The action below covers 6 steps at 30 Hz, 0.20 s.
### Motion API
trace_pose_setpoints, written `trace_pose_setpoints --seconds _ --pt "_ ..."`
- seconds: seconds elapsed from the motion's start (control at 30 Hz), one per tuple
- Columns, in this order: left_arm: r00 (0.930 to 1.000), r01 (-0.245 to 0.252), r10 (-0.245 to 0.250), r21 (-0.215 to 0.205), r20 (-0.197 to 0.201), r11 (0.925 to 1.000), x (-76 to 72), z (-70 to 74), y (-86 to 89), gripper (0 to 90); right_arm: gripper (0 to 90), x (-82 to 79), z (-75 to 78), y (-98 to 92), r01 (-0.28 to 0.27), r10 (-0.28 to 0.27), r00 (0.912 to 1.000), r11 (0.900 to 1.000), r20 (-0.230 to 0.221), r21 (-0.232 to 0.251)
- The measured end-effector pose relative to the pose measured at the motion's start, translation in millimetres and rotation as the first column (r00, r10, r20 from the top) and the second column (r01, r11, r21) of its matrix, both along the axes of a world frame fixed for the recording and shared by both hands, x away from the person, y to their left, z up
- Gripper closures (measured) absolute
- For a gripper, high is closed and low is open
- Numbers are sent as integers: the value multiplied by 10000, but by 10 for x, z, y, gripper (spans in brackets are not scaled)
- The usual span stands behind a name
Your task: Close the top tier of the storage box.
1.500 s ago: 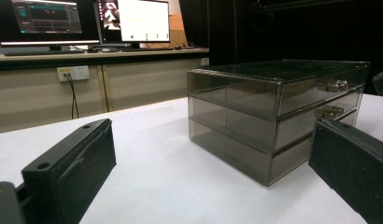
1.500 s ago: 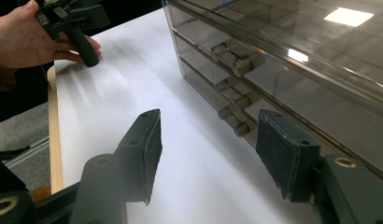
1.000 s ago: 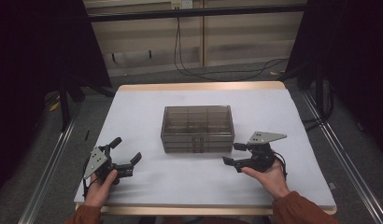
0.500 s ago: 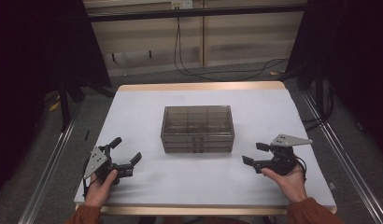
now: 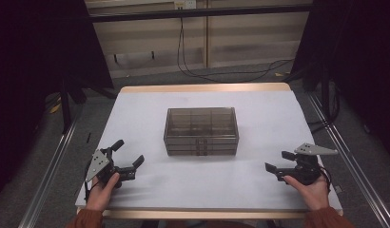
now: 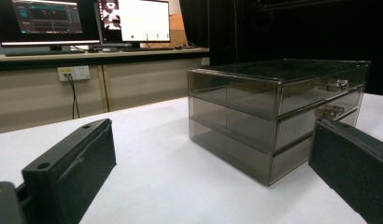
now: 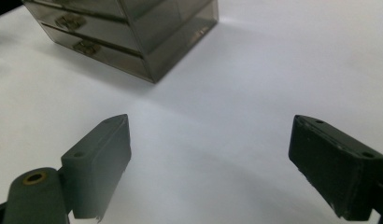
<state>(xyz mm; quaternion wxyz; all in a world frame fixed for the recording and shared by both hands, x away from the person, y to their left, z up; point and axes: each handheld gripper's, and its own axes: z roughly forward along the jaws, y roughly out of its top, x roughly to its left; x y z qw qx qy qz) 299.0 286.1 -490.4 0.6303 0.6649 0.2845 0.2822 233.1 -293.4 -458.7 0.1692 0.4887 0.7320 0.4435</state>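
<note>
left gripper (image 5: 127, 155): jaws spread wide, nothing held | right gripper (image 5: 277, 161): jaws spread wide, nothing held | smoky translucent plastic three-drawer box (image 5: 201, 131): set ahead of both fingertips, untouched | no writing legible

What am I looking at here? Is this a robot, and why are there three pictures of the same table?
No robot: a person sits at a white table and holds a hand tool in each hand. Each tool is a gripper with two black fingers that open and shut like tongs. The high view looks down from above: the left gripper is at the bottom left, the right gripper at the bottom right. The other two pictures come from small cameras riding on the grippers, looking out between their own fingers. On the table stands one thing, a smoky clear plastic drawer box with its drawers closed. Both grippers are open and hold nothing.
</note>
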Motion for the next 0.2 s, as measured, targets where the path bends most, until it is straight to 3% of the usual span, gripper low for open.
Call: trace_pose_setpoints --seconds 0.2 --pt "10000 28 -28 -105 -25 9999 0 -1 -3 7 105 -26 -44 -89 545 -546 9985 9984 -73 -149"
